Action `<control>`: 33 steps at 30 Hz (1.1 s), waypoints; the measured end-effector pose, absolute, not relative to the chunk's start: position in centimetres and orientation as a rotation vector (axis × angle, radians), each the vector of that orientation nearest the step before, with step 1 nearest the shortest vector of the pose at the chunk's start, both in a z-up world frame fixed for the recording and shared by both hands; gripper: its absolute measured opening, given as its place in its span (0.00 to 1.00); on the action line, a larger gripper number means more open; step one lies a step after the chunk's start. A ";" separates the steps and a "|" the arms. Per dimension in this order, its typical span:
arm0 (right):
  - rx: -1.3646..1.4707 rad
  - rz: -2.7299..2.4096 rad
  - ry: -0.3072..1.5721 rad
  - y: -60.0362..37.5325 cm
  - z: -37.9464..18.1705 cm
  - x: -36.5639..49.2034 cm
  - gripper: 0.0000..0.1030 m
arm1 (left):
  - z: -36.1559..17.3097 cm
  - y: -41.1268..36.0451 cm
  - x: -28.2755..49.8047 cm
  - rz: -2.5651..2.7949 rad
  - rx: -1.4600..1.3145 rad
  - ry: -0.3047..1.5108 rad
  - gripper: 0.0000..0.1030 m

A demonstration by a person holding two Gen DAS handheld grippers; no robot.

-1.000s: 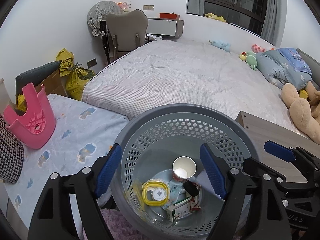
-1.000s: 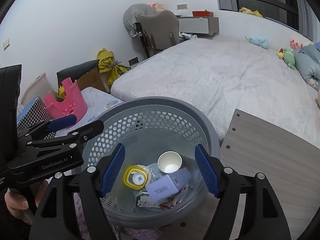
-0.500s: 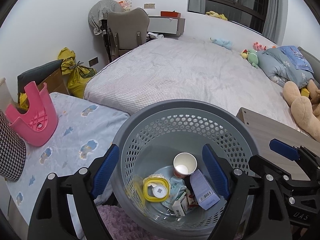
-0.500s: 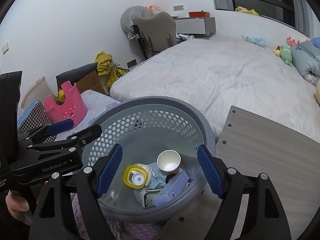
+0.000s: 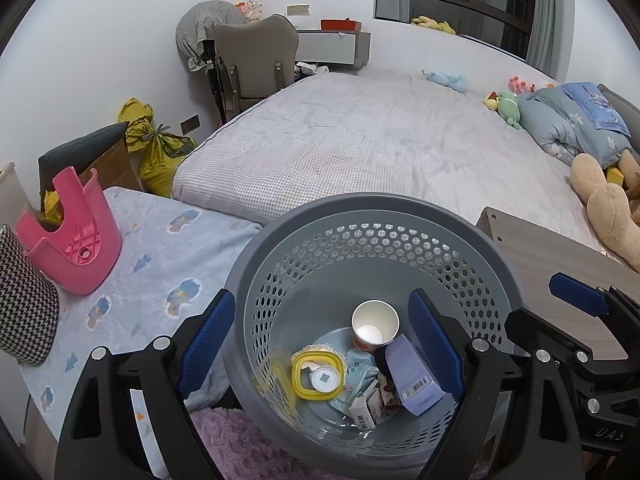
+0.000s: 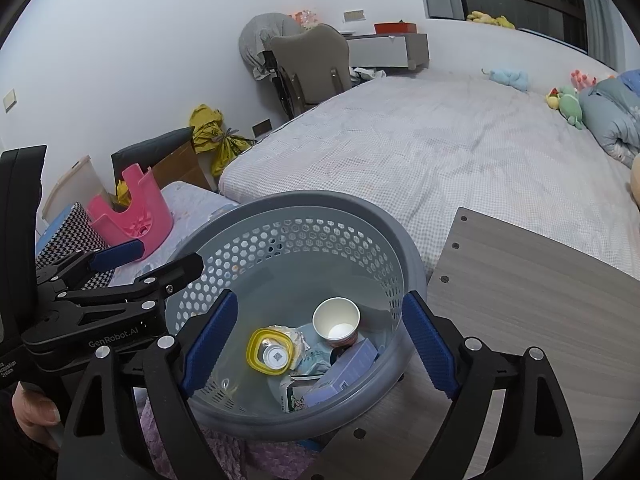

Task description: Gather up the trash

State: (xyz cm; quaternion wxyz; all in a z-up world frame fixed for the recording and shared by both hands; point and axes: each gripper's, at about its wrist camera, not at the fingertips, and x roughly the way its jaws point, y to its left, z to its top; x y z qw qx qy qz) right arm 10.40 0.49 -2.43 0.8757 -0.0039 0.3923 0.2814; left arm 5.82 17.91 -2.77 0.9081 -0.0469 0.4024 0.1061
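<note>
Even indoor light, fisheye-warped edges

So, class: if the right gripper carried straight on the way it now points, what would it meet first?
Probably the trash in the grey basket. The right gripper, jaws opening and empty, aims down into it, roughly at the paper cup and lilac box; depth is unclear.

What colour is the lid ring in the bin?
Yellow lid ring, clearest in the left wrist view.
</note>
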 end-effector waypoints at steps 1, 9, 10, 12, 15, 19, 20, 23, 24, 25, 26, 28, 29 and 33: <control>-0.007 0.586 0.818 0.5 -2.4 10.4 0.81 | -2.8 17.9 5.8 0.220 -0.097 0.831 0.82; 0.006 0.582 0.816 0.2 -2.5 10.5 0.85 | -2.9 17.9 5.8 0.212 -0.098 0.845 0.82; 0.008 0.583 0.815 0.1 -2.5 10.5 0.85 | -2.9 17.9 5.9 0.212 -0.098 0.847 0.82; 0.010 0.583 0.813 0.0 -2.4 10.4 0.86 | -2.9 17.9 5.9 0.214 -0.097 0.848 0.82; 0.013 0.583 0.813 0.0 -2.4 10.4 0.86 | -2.9 18.0 5.9 0.218 -0.097 0.848 0.82; 0.013 0.583 0.813 0.0 -2.4 10.4 0.86 | -2.9 18.0 5.9 0.235 -0.095 0.852 0.82; 0.013 0.584 0.812 0.0 -2.4 10.4 0.86 | -2.9 18.0 5.9 0.233 -0.098 0.856 0.82; 0.014 0.583 0.813 0.0 -2.4 10.4 0.86 | -3.0 18.0 6.0 0.233 -0.094 0.860 0.82; 0.014 0.583 0.813 0.0 -2.4 10.4 0.86 | -3.1 18.0 5.9 0.233 -0.094 0.860 0.82; 0.014 0.584 0.813 0.0 -2.4 10.4 0.86 | -3.1 18.0 5.9 0.233 -0.094 0.861 0.82; 0.013 0.583 0.813 0.0 -2.3 10.4 0.86 | -3.1 18.0 5.9 0.233 -0.094 0.860 0.82; 0.014 0.583 0.813 0.0 -2.4 10.4 0.86 | -3.1 18.0 5.9 0.232 -0.094 0.860 0.82; 0.014 0.583 0.813 0.0 -2.4 10.4 0.86 | -3.1 18.0 5.9 0.233 -0.094 0.860 0.82; 0.014 0.583 0.813 0.0 -2.4 10.4 0.86 | -3.2 17.9 5.9 0.232 -0.093 0.864 0.82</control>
